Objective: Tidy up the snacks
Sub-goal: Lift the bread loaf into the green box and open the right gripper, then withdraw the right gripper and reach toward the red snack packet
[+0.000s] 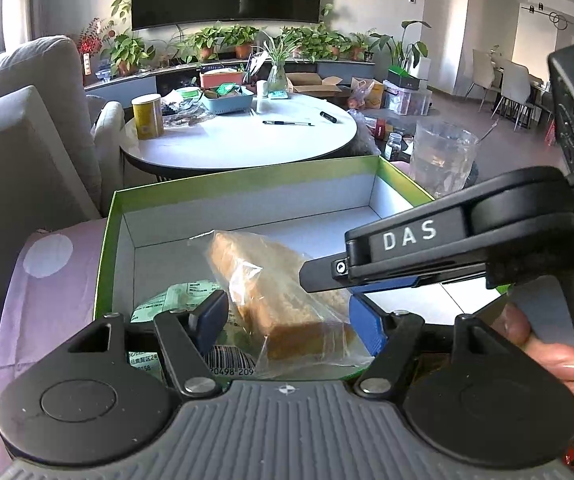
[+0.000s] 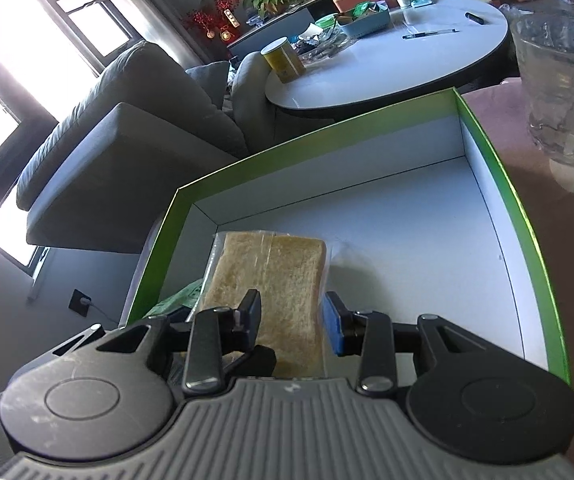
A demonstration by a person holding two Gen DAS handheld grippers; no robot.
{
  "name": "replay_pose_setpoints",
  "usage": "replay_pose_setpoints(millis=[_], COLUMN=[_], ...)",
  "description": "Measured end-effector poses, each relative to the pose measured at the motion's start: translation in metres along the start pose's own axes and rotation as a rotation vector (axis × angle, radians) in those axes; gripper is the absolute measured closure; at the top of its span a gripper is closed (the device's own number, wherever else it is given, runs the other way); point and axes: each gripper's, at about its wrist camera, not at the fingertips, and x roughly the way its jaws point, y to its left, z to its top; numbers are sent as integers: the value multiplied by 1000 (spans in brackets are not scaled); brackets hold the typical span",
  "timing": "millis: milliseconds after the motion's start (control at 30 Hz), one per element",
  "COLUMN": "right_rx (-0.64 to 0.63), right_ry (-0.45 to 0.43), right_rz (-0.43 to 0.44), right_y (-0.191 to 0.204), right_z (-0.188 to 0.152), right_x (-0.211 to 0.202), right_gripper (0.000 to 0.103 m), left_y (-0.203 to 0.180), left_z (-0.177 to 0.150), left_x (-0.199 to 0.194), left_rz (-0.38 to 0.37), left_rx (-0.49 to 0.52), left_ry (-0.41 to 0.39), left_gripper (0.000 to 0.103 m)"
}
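The wrapped bread slice stands tilted in the near-left part of the green-rimmed box, leaning over a green packet beneath it. The right gripper is clamped on the bread's near end, both pads against the wrapper. The left gripper stands partly open, its blue pads either side of the same slice; whether they touch the wrapper cannot be told. A clear plastic cup stands far right, outside the box.
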Motion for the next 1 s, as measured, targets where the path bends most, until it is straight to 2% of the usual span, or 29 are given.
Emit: replay_pose_setpoints(millis=[100, 200, 333, 367, 467, 567, 733, 1000], right_rx=[-6, 10, 17, 17, 20, 19, 7, -8], right_ry=[-8, -14, -32, -35, -52, -67, -77, -73], right_rz=[8, 36, 53, 58, 66, 73, 73, 47], right_y=[-1, -2, -4, -4, -6, -5, -6, -16], right_z=[0, 1, 0, -1, -1, -2, -11, -27], right_x=[-5, -11, -22, -25, -35, -44, -59, -81], right_gripper=[63, 57, 56, 56, 56, 57, 55, 50], left_y=[2, -1, -2, -1, 1, 4, 13, 1], left_z=[-1, -2, -2, -2, -5, -8, -20, -40], left_x=[-5, -17, -38, -45, -64, -81, -101, -120], left_rz=[2, 2, 6, 8, 31, 60, 71, 11], left_rx=[-17, -24, -27, -31, -42, -34, -64, -61], left_ry=[-6, -29, -71, -84, -131, -163, -165, -157], left_gripper=[39, 39, 38, 38, 27, 27, 27, 26])
